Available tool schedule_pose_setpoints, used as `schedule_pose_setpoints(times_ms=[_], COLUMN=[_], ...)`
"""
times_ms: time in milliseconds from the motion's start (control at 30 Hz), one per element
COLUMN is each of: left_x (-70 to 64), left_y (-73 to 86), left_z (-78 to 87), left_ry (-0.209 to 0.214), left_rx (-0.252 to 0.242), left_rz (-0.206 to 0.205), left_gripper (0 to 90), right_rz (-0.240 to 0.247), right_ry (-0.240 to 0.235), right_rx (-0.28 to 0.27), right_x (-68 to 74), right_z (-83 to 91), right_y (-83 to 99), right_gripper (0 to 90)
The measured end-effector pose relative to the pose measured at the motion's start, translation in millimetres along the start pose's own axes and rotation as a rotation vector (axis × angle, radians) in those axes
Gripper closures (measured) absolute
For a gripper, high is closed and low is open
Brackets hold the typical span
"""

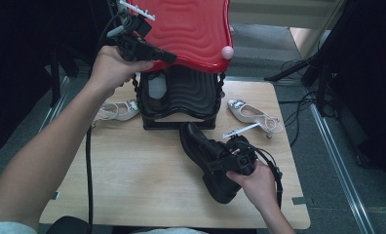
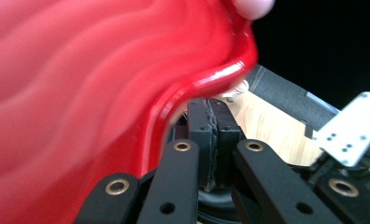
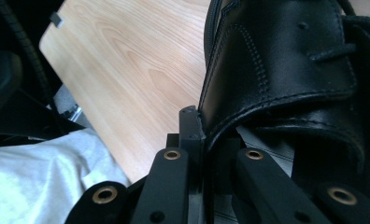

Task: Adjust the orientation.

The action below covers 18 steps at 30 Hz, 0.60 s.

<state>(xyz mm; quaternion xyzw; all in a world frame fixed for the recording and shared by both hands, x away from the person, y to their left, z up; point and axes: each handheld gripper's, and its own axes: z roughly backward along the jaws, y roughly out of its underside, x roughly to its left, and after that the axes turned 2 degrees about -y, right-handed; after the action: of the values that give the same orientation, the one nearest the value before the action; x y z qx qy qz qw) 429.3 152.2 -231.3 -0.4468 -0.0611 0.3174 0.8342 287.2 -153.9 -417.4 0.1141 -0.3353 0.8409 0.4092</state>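
A black case point(image 1: 181, 97) stands at the back of the wooden table point(image 1: 132, 170), its red wavy lid point(image 1: 186, 29) raised. My left gripper point(image 1: 169, 57) is at the lid's front left edge. In the left gripper view its jaws point(image 2: 210, 135) are shut pad to pad, tips right under the red lid's point(image 2: 80, 93) rim. A black leather lace-up boot point(image 1: 205, 151) lies on its side in front of the case. My right gripper point(image 1: 220, 163) is shut on its collar; in the right gripper view the boot's point(image 3: 290, 60) leather edge sits between the jaws point(image 3: 206, 135).
One white heeled shoe point(image 1: 118, 111) lies left of the case, another point(image 1: 252, 113) to its right. A pink knob point(image 1: 227, 52) sticks out of the lid's rim. Cables and a stand's legs point(image 1: 303, 73) cover the floor at right. Bare tabletop point(image 3: 136, 60) stretches left of the boot.
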Motion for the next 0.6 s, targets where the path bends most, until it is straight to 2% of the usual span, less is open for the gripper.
schedule_pose_setpoints(times_ms=[100,133,267,333,433,600], left_x=[5.6,7.0,12.1,12.5,12.8,16.5], left_y=[-7.0,-8.4,-10.1,-9.8,-10.4,-11.4], left_z=[-1.6,-2.0,-5.6,-6.9,-9.0,-11.3], left_ry=[-0.007,-0.011,-0.027,-0.029,-0.043,-0.062], left_rx=[-0.001,-0.005,-0.011,-0.008,-0.01,-0.006], left_rz=[0.006,0.01,0.031,0.03,0.033,0.042], left_gripper=[89.6,89.6,89.6,89.6,89.6,89.4], right_rz=[0.014,0.014,0.042,0.041,0.052,0.073], right_ry=[-0.023,-0.023,-0.035,-0.036,-0.032,0.002], right_rx=[-0.023,-0.023,-0.051,-0.056,-0.078,-0.104], right_x=[7.2,7.2,15.9,16.8,18.0,21.7], right_z=[16.4,16.4,36.2,38.7,47.3,53.8], right_y=[-3.6,-3.6,-10.2,-11.7,-20.8,-38.4], right_gripper=[87.2,87.2,87.2,87.1,87.0,87.1])
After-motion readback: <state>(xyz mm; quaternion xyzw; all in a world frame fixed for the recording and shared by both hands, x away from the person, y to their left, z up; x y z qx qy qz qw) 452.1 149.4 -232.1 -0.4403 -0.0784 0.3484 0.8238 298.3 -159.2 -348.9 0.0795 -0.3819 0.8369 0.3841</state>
